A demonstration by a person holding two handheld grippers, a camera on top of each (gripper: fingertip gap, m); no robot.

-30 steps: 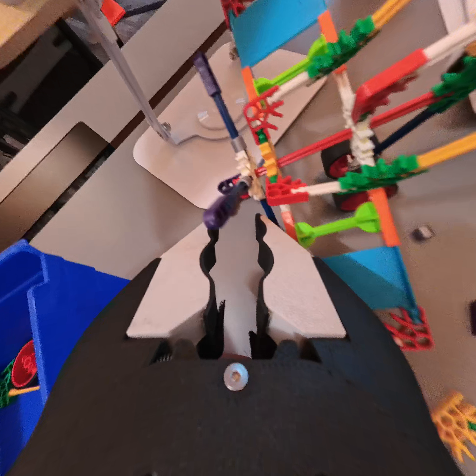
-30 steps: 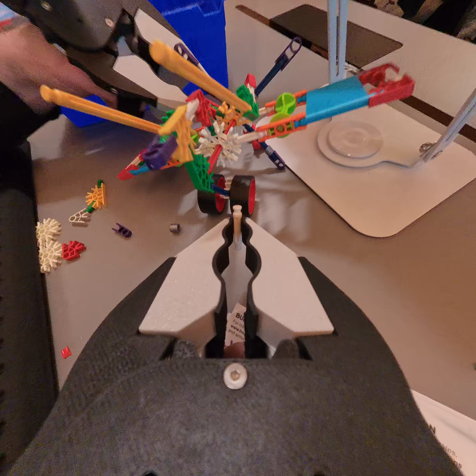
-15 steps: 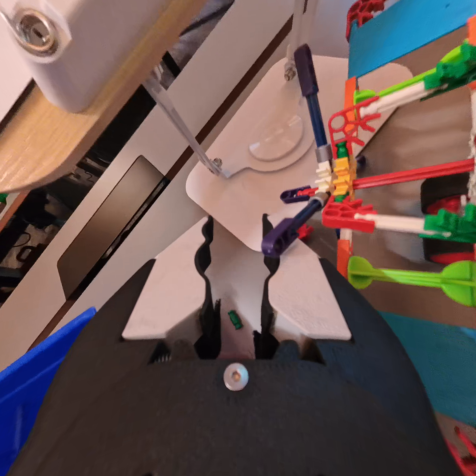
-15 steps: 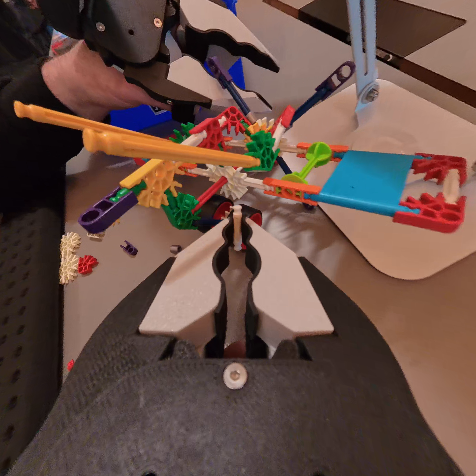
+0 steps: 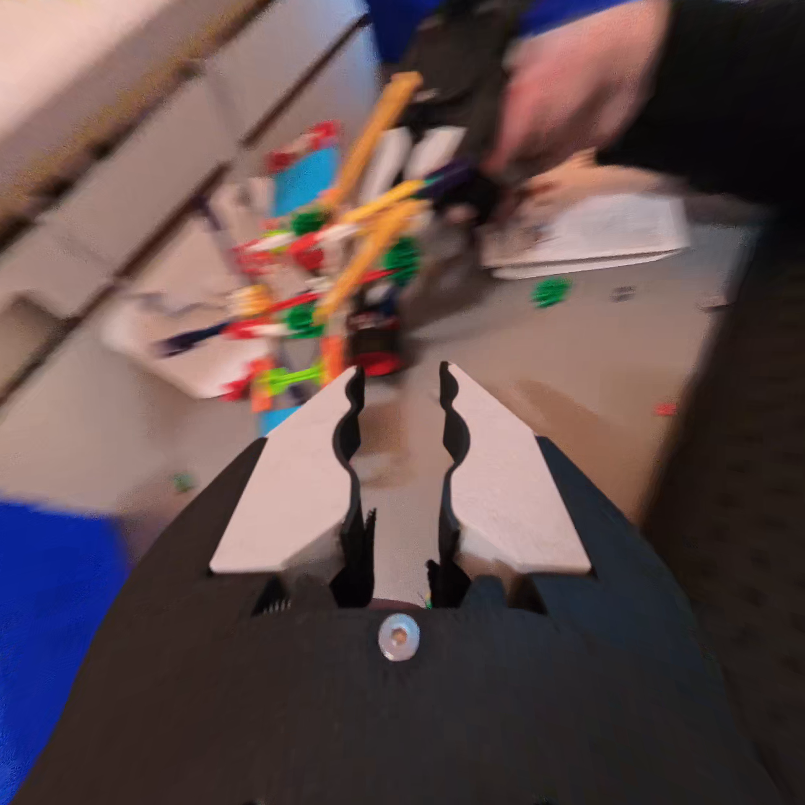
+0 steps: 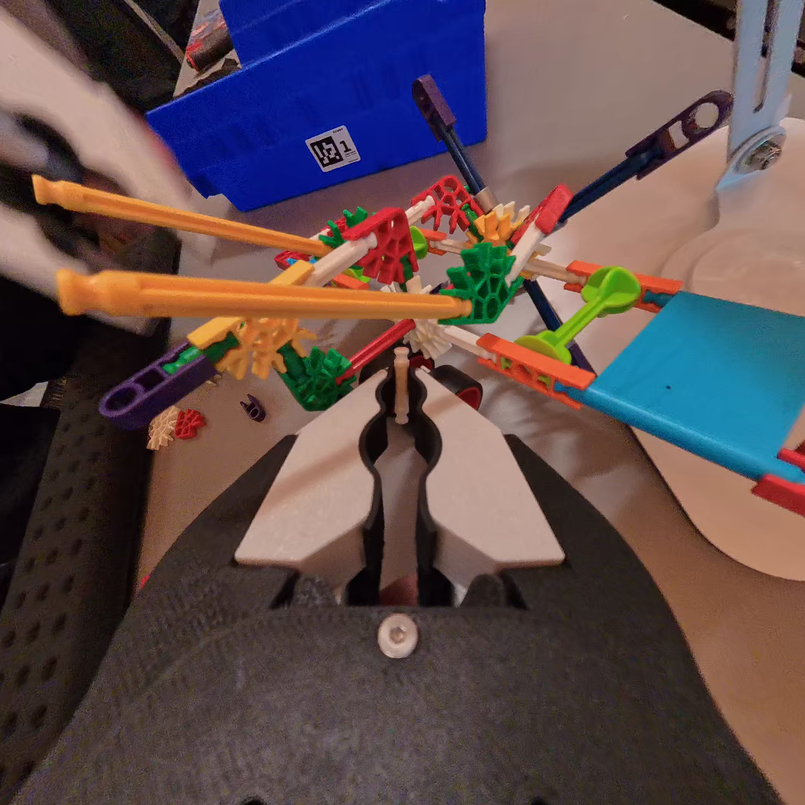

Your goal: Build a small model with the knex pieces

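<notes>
A colourful rod-and-connector toy model (image 6: 483, 279) stands on the tan table, with long yellow rods (image 6: 261, 299), a blue panel (image 6: 697, 383) and black wheels (image 6: 457, 383). My right gripper (image 6: 403, 378) is shut on a short white rod (image 6: 400, 394) that points at the model's white hub, just short of it. My left gripper (image 5: 400, 377) is open and empty, a short way back from the model (image 5: 339, 270), which is blurred in the left wrist view. It shows only as a blur at the left edge of the right wrist view (image 6: 65, 183).
A blue bin (image 6: 326, 109) stands behind the model and also shows in the left wrist view (image 5: 48, 610). A white stand base (image 6: 740, 414) lies at right. Loose connectors (image 6: 174, 424) and a purple clip (image 6: 252, 409) lie at left. A hand holds the right gripper (image 5: 566, 100) above a white sheet (image 5: 588, 235). The gap from one gripper's tips to the other's is roughly 10 cm. My left gripper's tips are some 11 cm from the purple clip (image 6: 252, 409).
My left gripper has pulled back from the model's purple-tipped rods and swung round fast, staying open. My right gripper has moved closer to the model with the white rod.
</notes>
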